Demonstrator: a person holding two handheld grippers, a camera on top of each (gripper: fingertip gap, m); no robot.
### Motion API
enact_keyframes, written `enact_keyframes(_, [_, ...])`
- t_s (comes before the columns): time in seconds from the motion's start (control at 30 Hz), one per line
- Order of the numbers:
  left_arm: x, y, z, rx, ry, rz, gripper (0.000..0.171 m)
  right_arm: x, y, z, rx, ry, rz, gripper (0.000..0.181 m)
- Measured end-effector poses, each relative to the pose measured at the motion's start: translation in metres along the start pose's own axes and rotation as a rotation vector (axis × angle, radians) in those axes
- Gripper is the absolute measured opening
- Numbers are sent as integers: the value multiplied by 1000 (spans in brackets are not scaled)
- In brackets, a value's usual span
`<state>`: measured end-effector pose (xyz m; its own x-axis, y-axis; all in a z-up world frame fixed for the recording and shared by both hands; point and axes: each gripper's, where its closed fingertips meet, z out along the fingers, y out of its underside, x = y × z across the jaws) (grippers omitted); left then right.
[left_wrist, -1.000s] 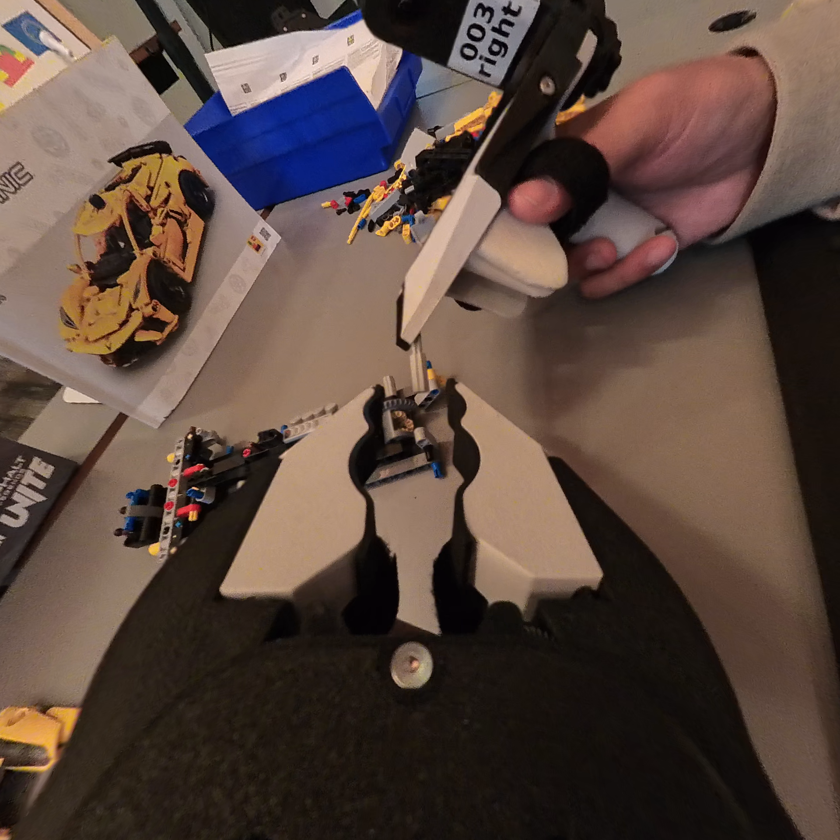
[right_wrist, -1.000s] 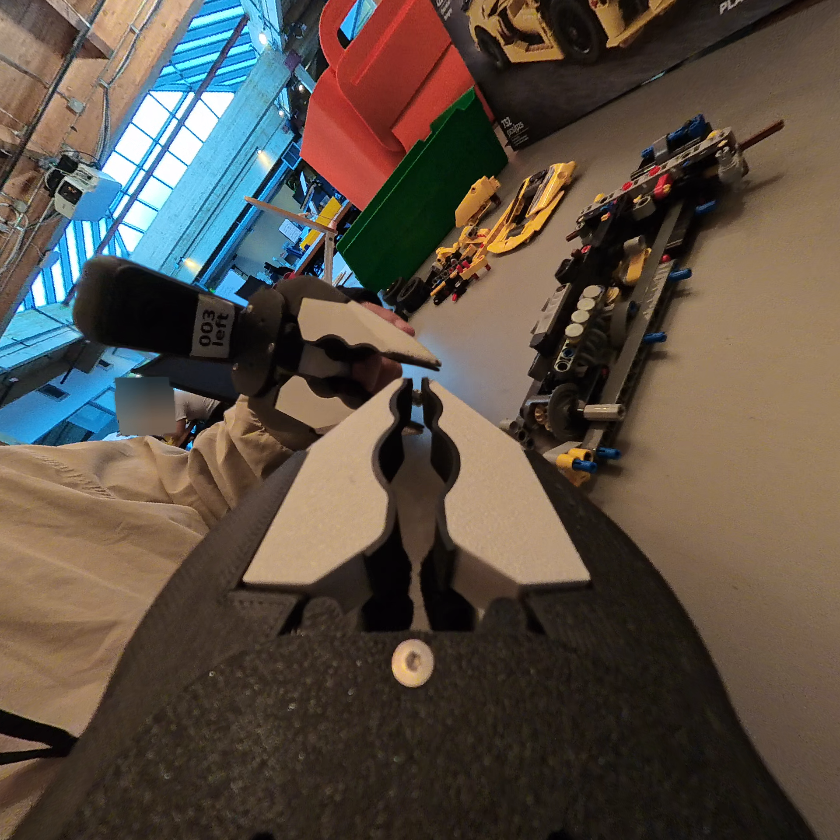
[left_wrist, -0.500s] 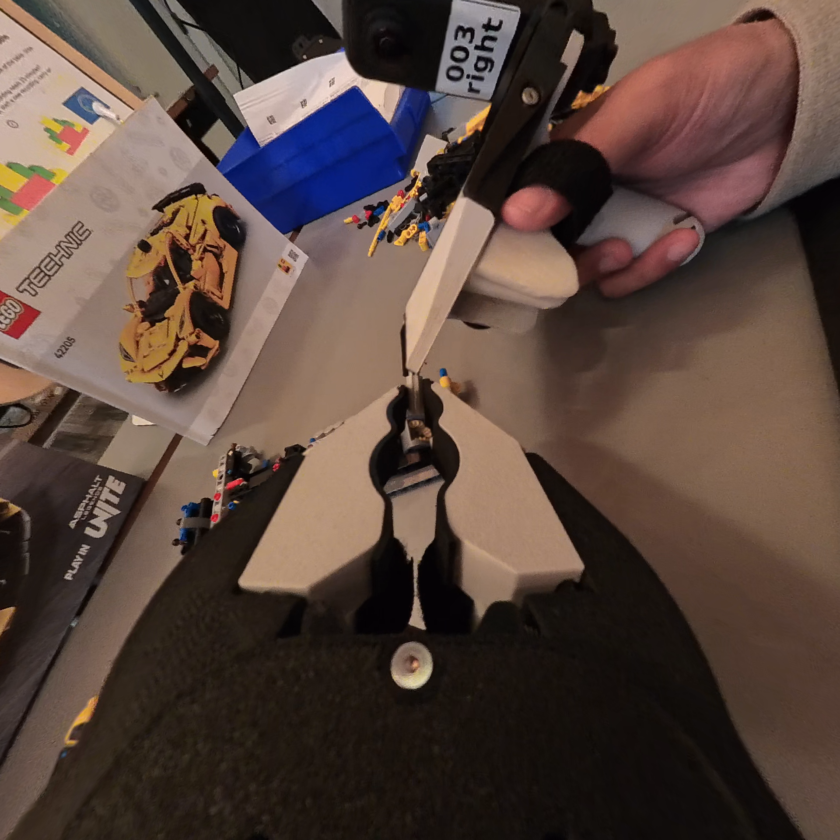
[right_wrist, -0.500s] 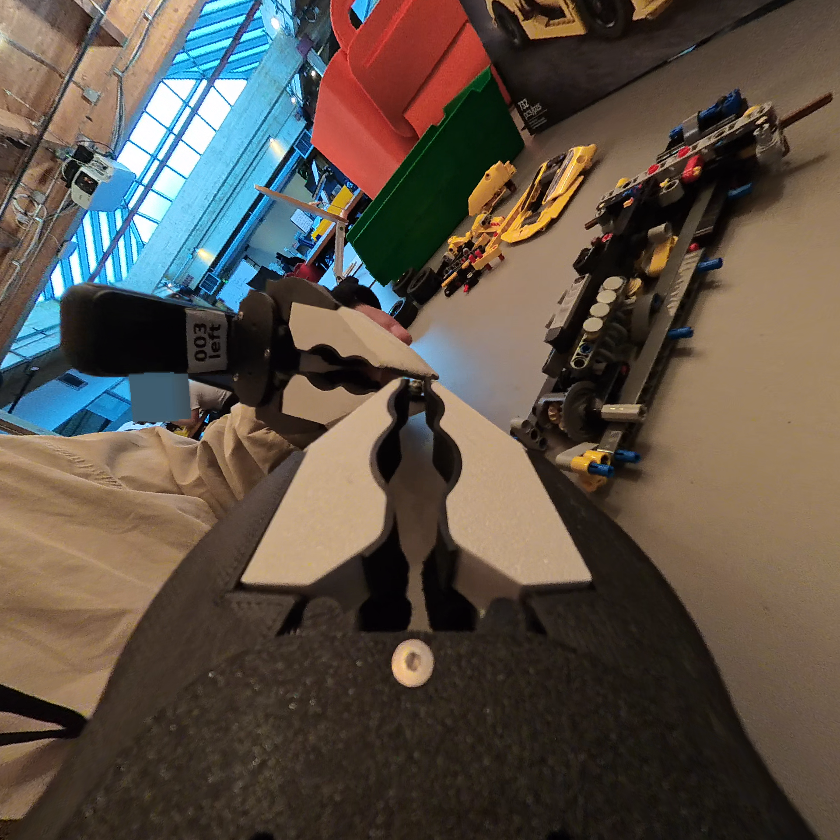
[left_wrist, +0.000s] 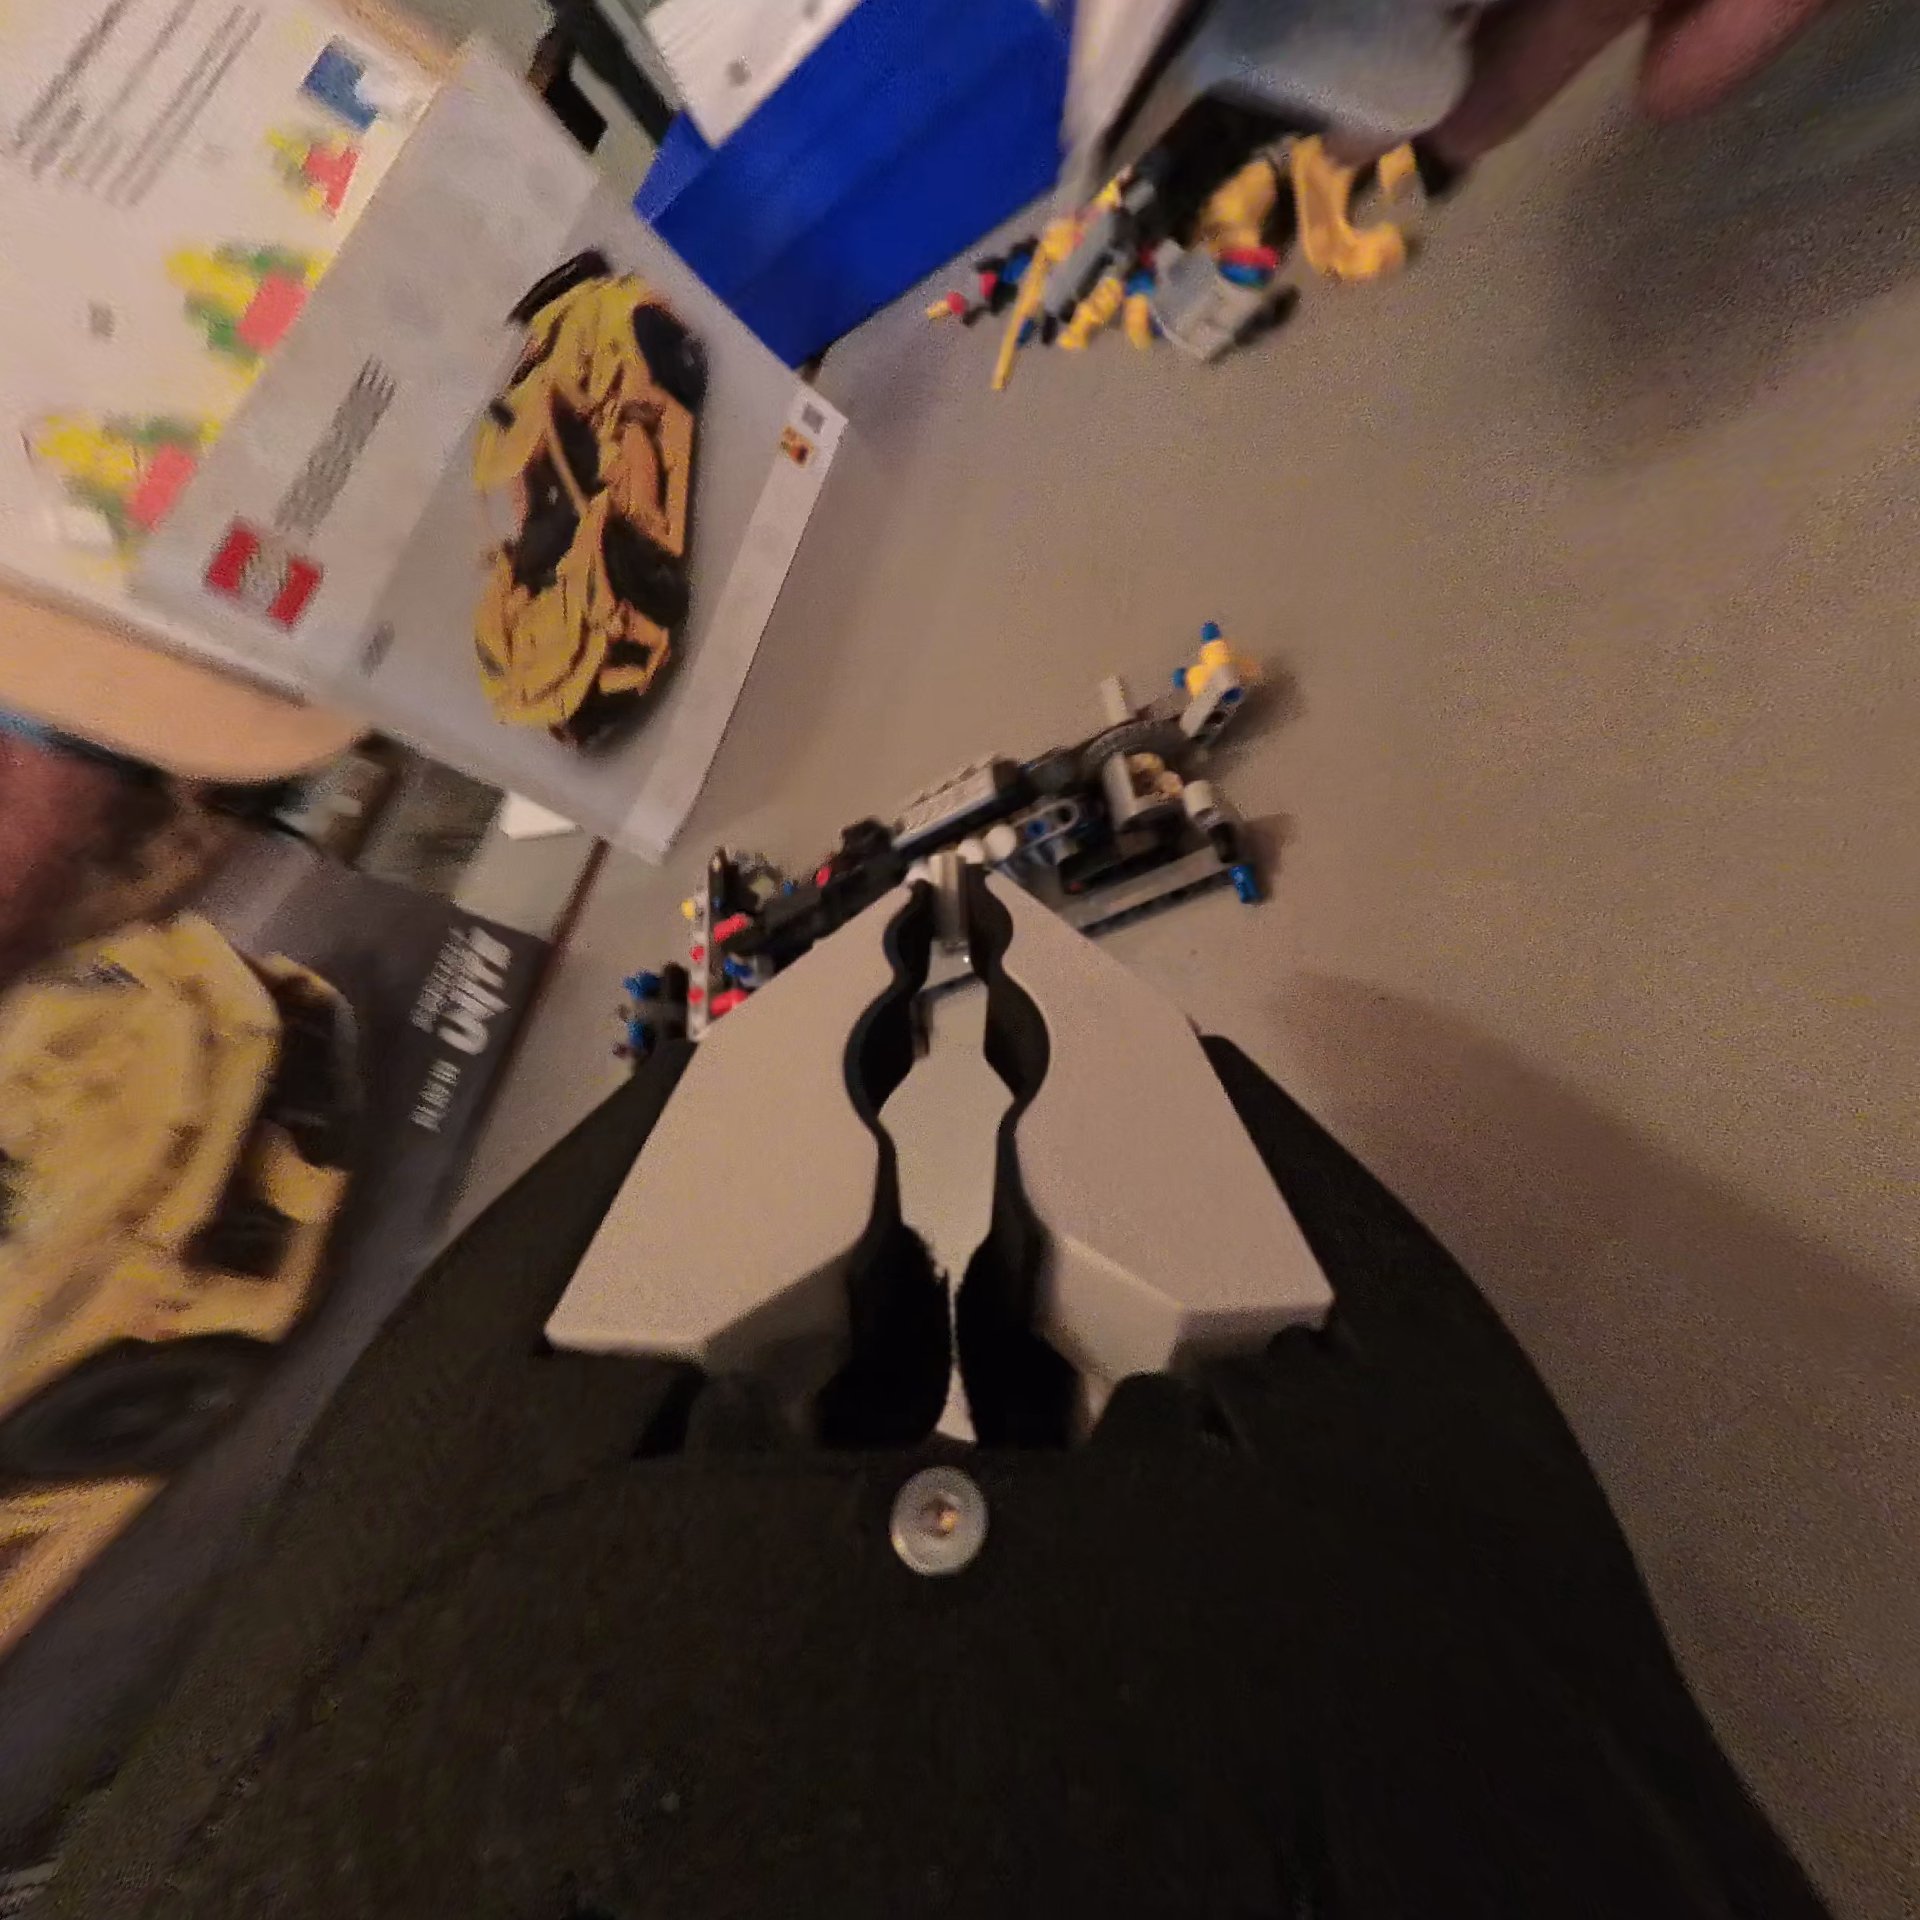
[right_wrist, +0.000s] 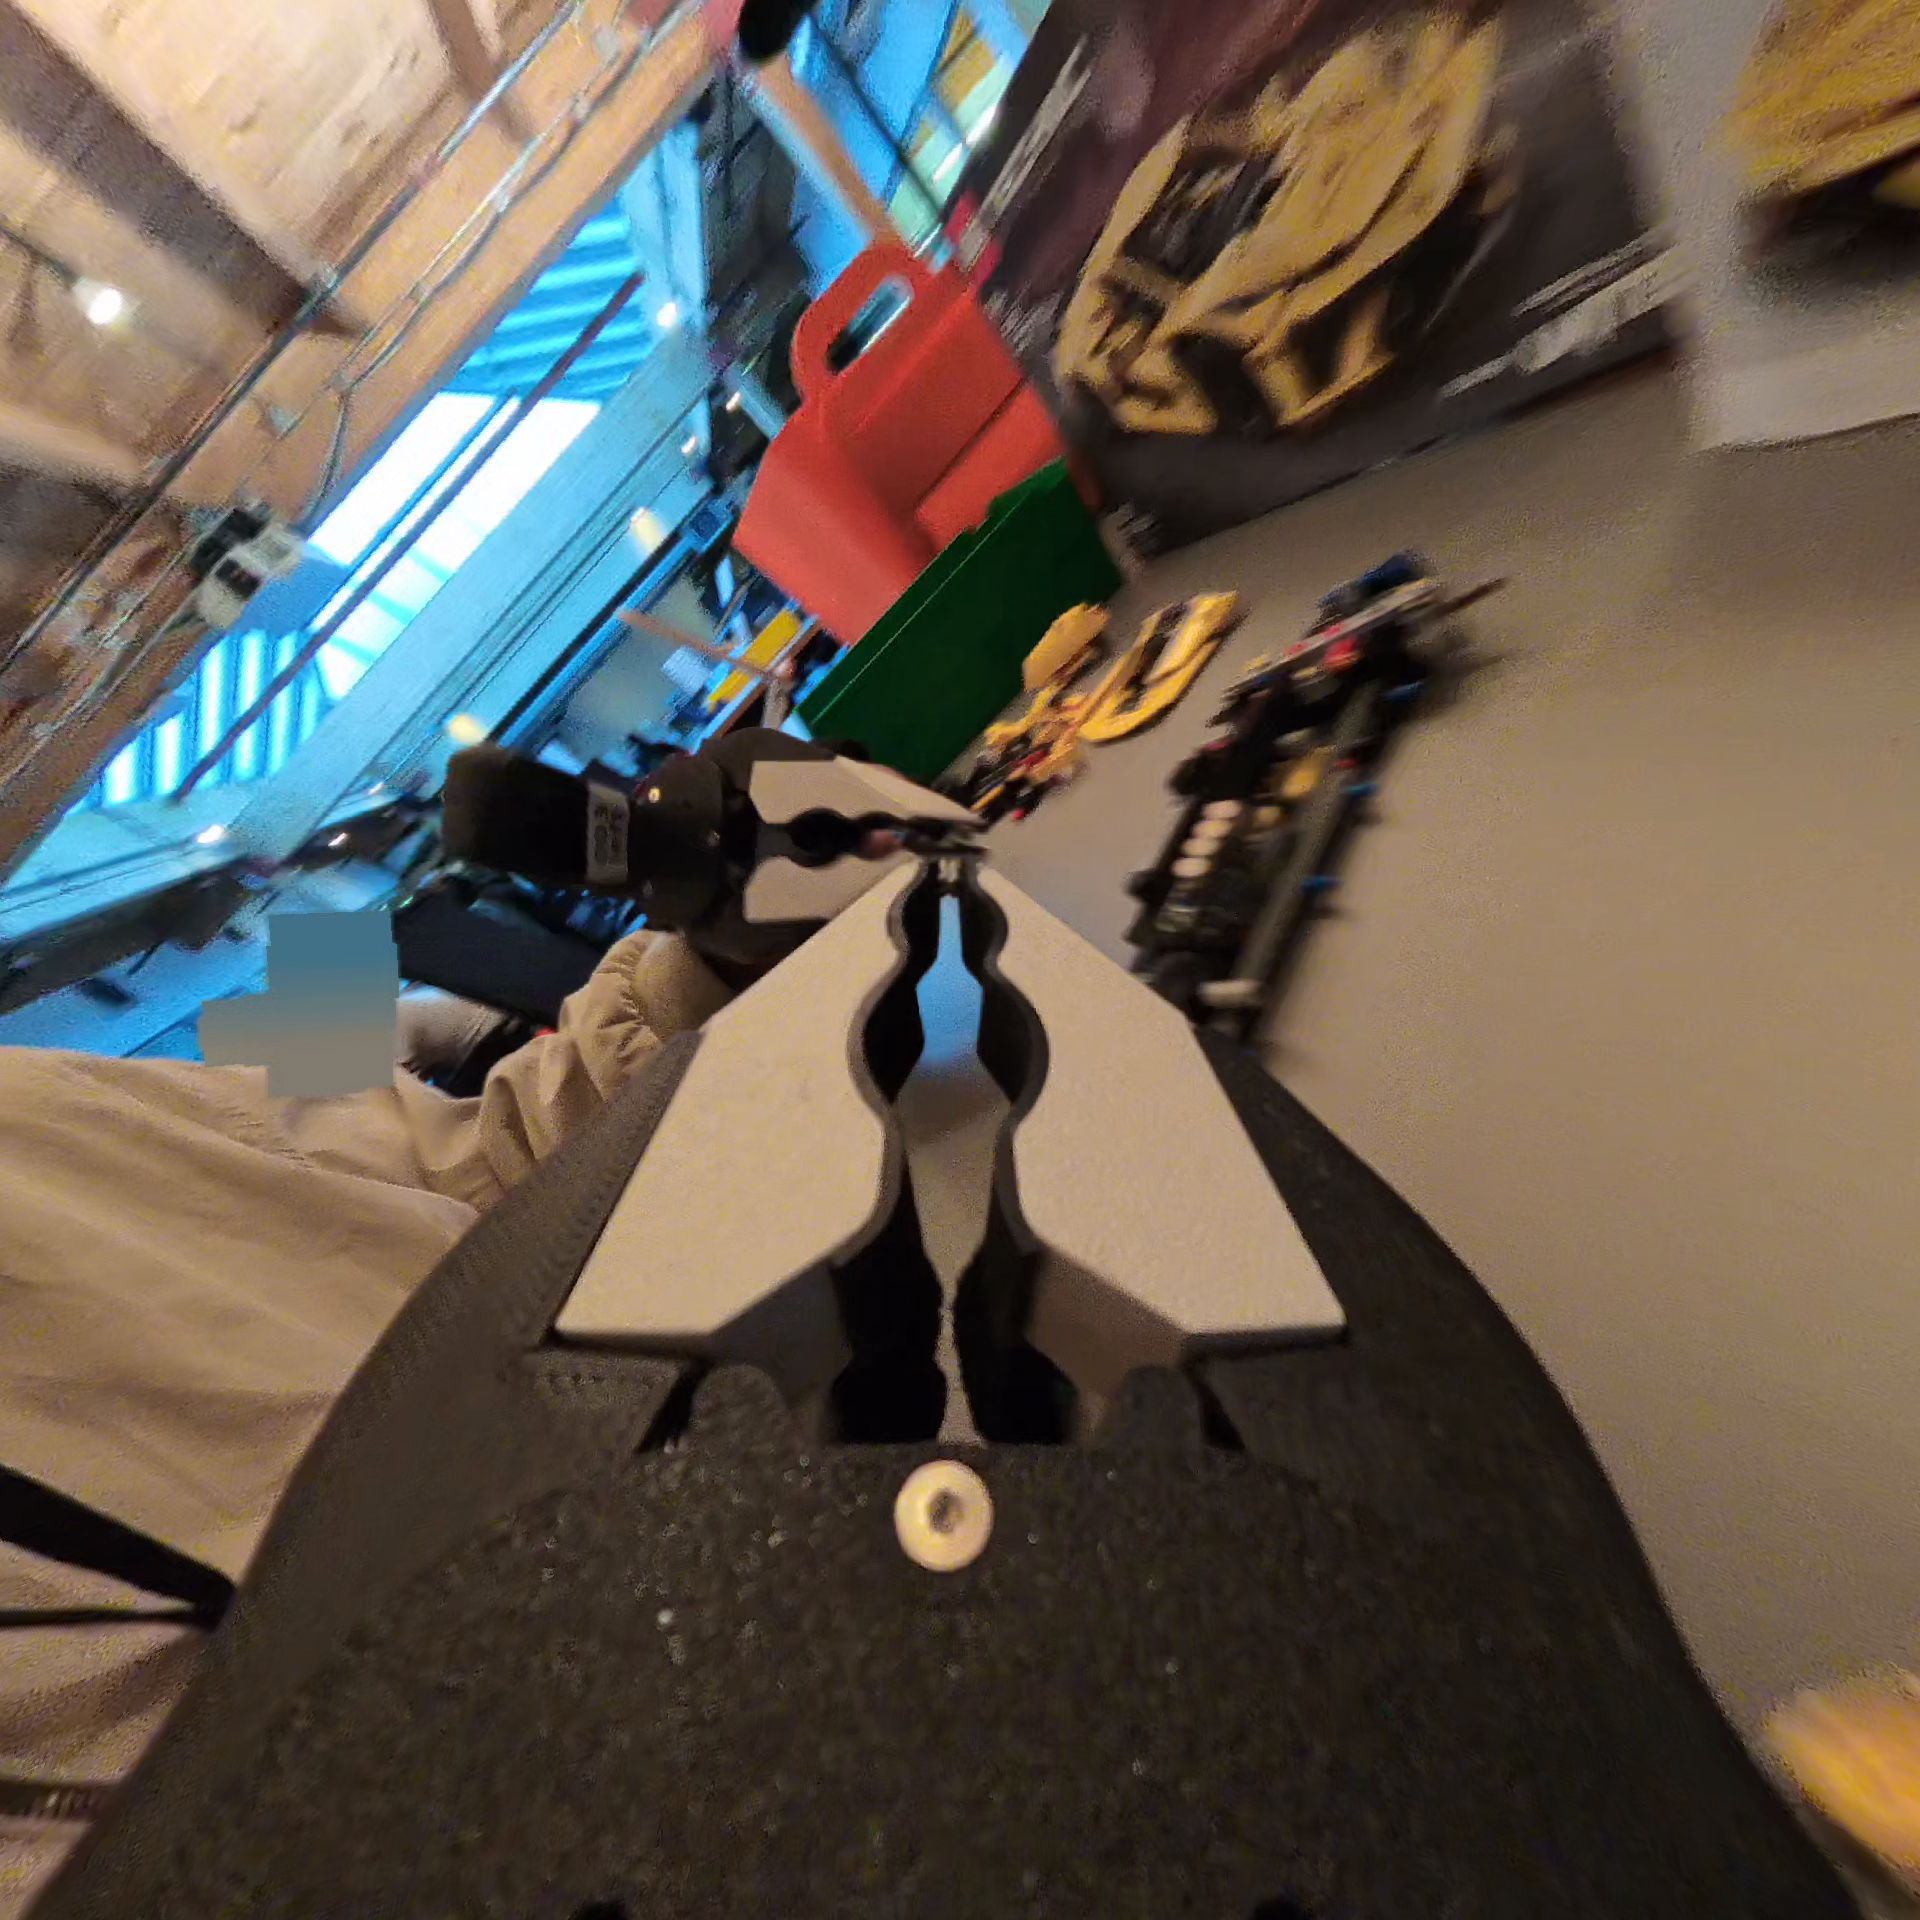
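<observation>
Item: left gripper (left_wrist: 948, 902), jaws drawn narrow and pinching a short grey peg (left_wrist: 948, 920) at the very tips, held above the desk (left_wrist: 1507, 779), just near of the long chassis build (left_wrist: 1101, 831). The hold looks slight, tip-only, so the peg would likely twist if pressed off-axis; a straight, light push suits it best. Item: right gripper (right_wrist: 945, 883), jaws also narrow with a slit of light between them. A small dark speck sits at the tips, but whether it is gripped cannot be told. It hangs well clear of the desk, its tips lining up in view with the left gripper (right_wrist: 961, 826); the true gap between the two is unclear. Surroundings: instruction booklet with a yellow car on it (left_wrist: 540, 499), far left; blue bin (left_wrist: 862, 177) beyond it; loose pile of small parts (left_wrist: 1164, 270), far right of the bin; dark printed box (left_wrist: 208, 1143), near left. Right wrist view adds yellow body panels (right_wrist: 1143, 665), a green bin (right_wrist: 966, 634) and a red bin (right_wrist: 883, 447) past the chassis. Both views are motion-blurred.
</observation>
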<state>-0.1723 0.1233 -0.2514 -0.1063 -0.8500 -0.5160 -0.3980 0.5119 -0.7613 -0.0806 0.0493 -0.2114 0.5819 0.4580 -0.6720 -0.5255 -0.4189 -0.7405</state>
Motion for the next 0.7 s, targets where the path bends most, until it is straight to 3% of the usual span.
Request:
enact_keyframes(0.03, [-9,-5,-6,63,25,-134,6,7,-4,-18,-6,42,-25,2])
enact_keyframes(0.1, [-14,-21,-7,137,28,-204,6,32,-4,-51,-115,224,-134,3])
enact_keyframes(0.23, [14,-33,11,145,76,-183,6,106,-44,-158,-182,870,-403,3])
enact_keyframes(0.27, [18,-36,15,152,69,-174,6,119,-43,-176,-222,960,-416,4])
enact_keyframes(0.33, [27,-42,22,154,81,-197,6,130,-38,-186,-262,987,-394,22])
enact_keyframes(0.43, [36,-56,29,196,193,-488,6,111,-41,-161,-190,895,-522,36])
enact_keyframes(0.57, [39,-85,25,361,449,-995,7,35,-22,-64,-133,549,-870,65])
enact_keyframes(0.6, [37,-88,24,393,491,-1078,6,13,-9,-39,-127,458,-918,66])
enact_keyframes(0.7, [39,-91,22,435,612,-1234,6,-26,23,14,-102,368,-1010,63])
